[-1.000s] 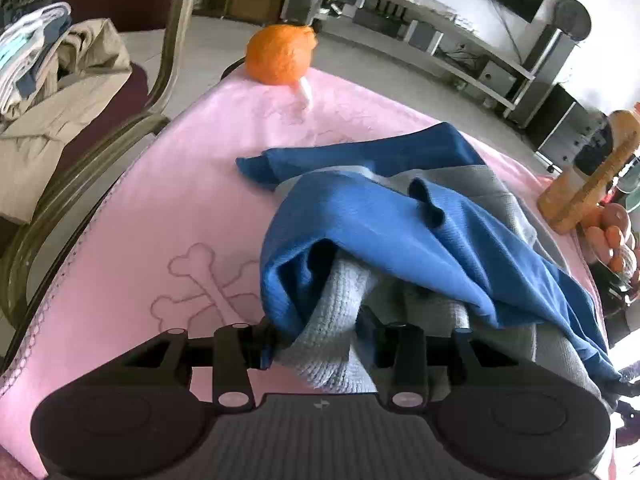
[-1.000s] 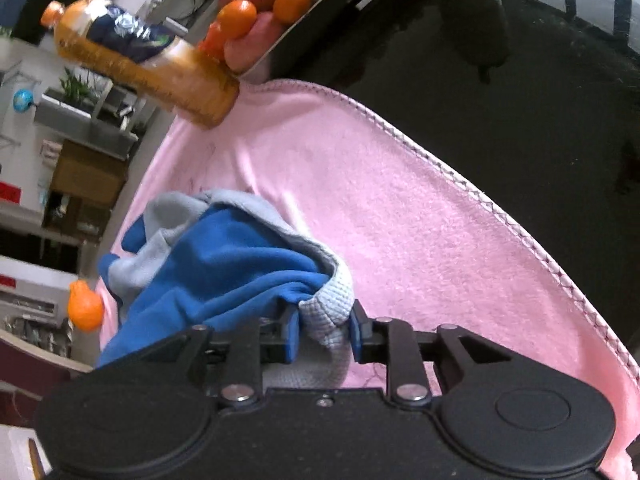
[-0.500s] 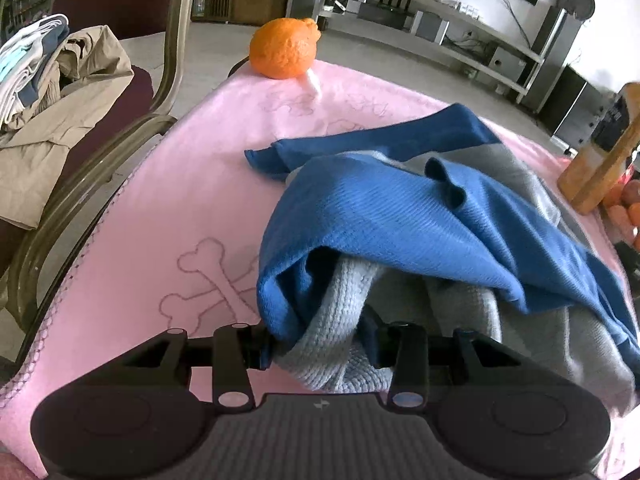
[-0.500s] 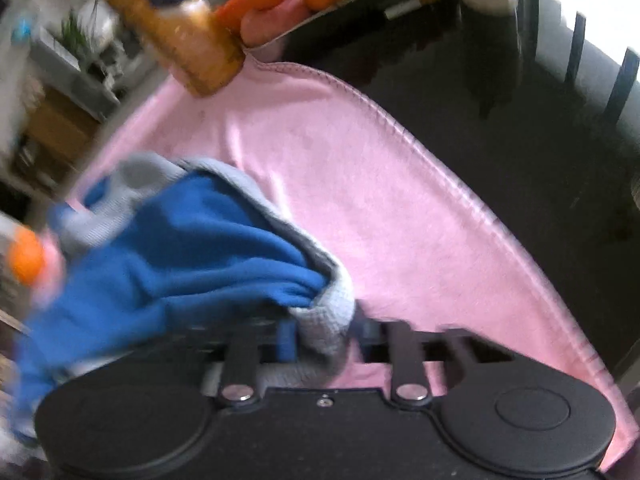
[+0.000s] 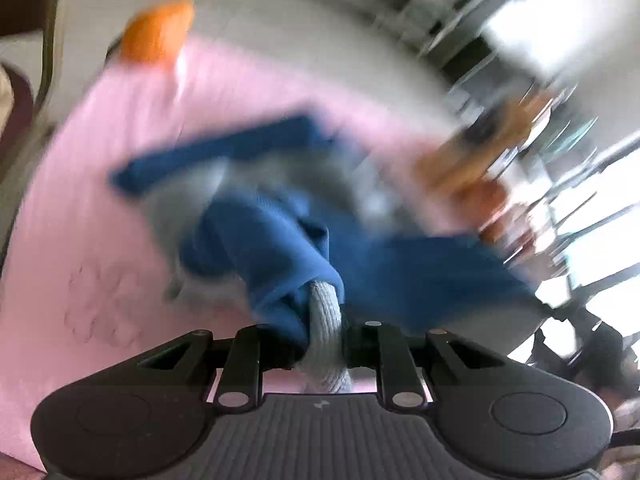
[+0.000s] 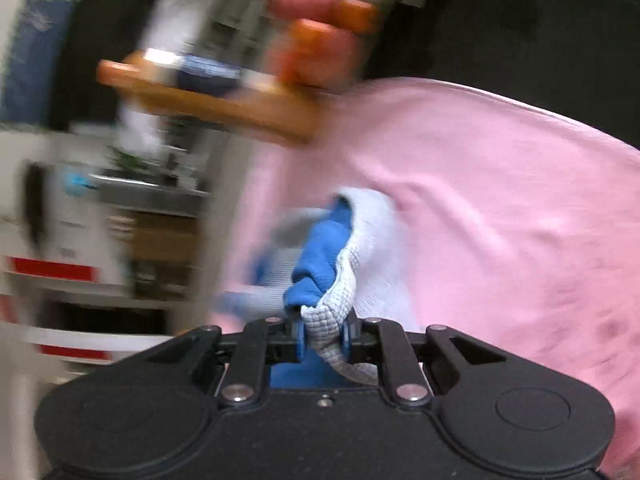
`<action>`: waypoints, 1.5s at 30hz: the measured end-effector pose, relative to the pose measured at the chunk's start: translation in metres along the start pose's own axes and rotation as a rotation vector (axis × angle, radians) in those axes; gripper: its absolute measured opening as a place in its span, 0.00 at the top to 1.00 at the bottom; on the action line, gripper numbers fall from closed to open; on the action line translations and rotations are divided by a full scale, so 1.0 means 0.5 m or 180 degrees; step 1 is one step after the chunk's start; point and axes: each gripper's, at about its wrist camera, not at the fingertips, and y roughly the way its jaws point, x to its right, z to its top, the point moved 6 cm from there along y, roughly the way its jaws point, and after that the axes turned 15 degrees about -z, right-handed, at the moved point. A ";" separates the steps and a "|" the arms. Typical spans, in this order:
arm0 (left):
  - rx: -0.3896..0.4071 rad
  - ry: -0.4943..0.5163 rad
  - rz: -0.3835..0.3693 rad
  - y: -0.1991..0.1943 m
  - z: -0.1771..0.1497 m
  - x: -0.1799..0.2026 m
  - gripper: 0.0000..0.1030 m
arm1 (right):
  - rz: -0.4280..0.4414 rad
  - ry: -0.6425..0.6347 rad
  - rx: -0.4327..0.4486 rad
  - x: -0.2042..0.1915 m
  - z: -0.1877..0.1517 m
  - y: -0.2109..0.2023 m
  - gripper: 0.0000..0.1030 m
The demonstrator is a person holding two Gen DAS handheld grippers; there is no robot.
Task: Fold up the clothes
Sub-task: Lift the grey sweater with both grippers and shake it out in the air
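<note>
Garment (image 5: pixel 288 248) blurred; pinched by left gripper (image 5: pixel 320 344) | right gripper (image 6: pixel 322 334)

A dark, glossy counter (image 6: pixel 540 20) is largely covered by a pink cloth (image 6: pixel 500 200) whose hemmed edge curves across the right side. On the cloth lies a rumpled blue and grey garment (image 5: pixel 288 240), near the middle. An orange (image 5: pixel 156 32) rests at the cloth's far left corner. Toward the far right edge, an orange bottle (image 6: pixel 208 96) lies on its side beside a blurred heap of red and orange fruit (image 6: pixel 316 40).
</note>
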 end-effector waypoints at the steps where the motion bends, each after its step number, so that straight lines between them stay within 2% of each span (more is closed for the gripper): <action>1: 0.0194 -0.0007 -0.0205 -0.050 0.019 0.031 0.83 | 0.0183 0.0160 0.0052 -0.006 0.021 -0.034 0.85; 3: 0.0651 0.0015 -0.0637 -0.169 0.041 0.081 0.83 | 0.0548 0.0480 0.0156 -0.017 0.064 -0.103 0.86; 5: 0.1241 -0.0020 -0.1003 -0.309 0.043 0.099 0.83 | 0.0914 0.0801 0.0260 -0.026 0.107 -0.174 0.86; 7: 0.1718 -0.0129 -0.1223 -0.426 0.031 0.089 0.83 | 0.1280 0.1121 0.0364 -0.033 0.152 -0.246 0.86; 9: 0.1965 -0.0121 -0.1101 -0.495 0.016 0.083 0.83 | 0.1600 0.1367 0.0475 -0.040 0.190 -0.320 0.86; 11: 0.2139 0.0007 -0.1057 -0.549 -0.004 0.100 0.83 | 0.1672 0.1215 0.0624 -0.051 0.192 -0.392 0.86; 15: 0.2495 0.0277 -0.1199 -0.640 -0.044 0.164 0.83 | 0.1813 0.0907 0.0920 -0.074 0.196 -0.536 0.86; 16: 0.2508 0.0272 -0.1119 -0.647 -0.047 0.173 0.83 | 0.1847 0.0829 0.0994 -0.079 0.196 -0.573 0.86; 17: 0.2482 0.0243 -0.1041 -0.648 -0.046 0.176 0.83 | 0.1858 0.0770 0.1053 -0.085 0.197 -0.598 0.86; 20: 0.2401 0.0130 -0.0832 -0.623 -0.029 0.164 0.83 | 0.1719 0.0716 0.1099 -0.107 0.204 -0.594 0.86; 22: 0.2283 0.0043 -0.0611 -0.575 0.001 0.135 0.85 | 0.1554 0.0687 0.0951 -0.126 0.206 -0.526 0.86; 23: 0.2225 0.0006 -0.0511 -0.548 0.019 0.119 1.00 | 0.1471 0.0672 0.0877 -0.135 0.207 -0.492 0.86; 28: 0.1883 -0.0095 -0.0068 -0.381 0.122 0.027 1.00 | 0.1115 0.0617 0.0453 -0.200 0.206 -0.305 0.86; 31: 0.1542 -0.0126 0.0063 -0.301 0.097 -0.040 1.00 | 0.0884 0.0473 0.0333 -0.250 0.196 -0.216 0.86; 32: 0.1428 -0.0137 0.0107 -0.274 0.088 -0.063 1.00 | 0.0728 0.0432 0.0313 -0.252 0.192 -0.183 0.86; 34: 0.1201 -0.0157 0.0193 -0.221 0.071 -0.107 0.97 | 0.0421 0.0417 0.0269 -0.224 0.172 -0.129 0.86; 35: 0.1093 -0.0165 0.0251 -0.196 0.057 -0.129 0.92 | 0.0273 0.0426 0.0244 -0.201 0.160 -0.102 0.86; 38: 0.0697 -0.0272 0.0405 -0.115 -0.024 -0.187 0.82 | -0.0155 0.0528 0.0152 -0.098 0.123 0.003 0.86; 39: 0.0589 -0.0320 0.0417 -0.091 -0.044 -0.196 0.80 | -0.0219 0.0615 0.0107 -0.059 0.109 0.024 0.86; 41: 0.0501 -0.0415 0.0439 -0.053 -0.057 -0.201 0.66 | -0.0298 0.0766 0.0038 0.015 0.077 0.057 0.86; 45: 0.0325 -0.0605 0.0483 0.023 -0.082 -0.210 0.59 | -0.0259 0.0975 -0.0064 0.098 -0.007 0.096 0.85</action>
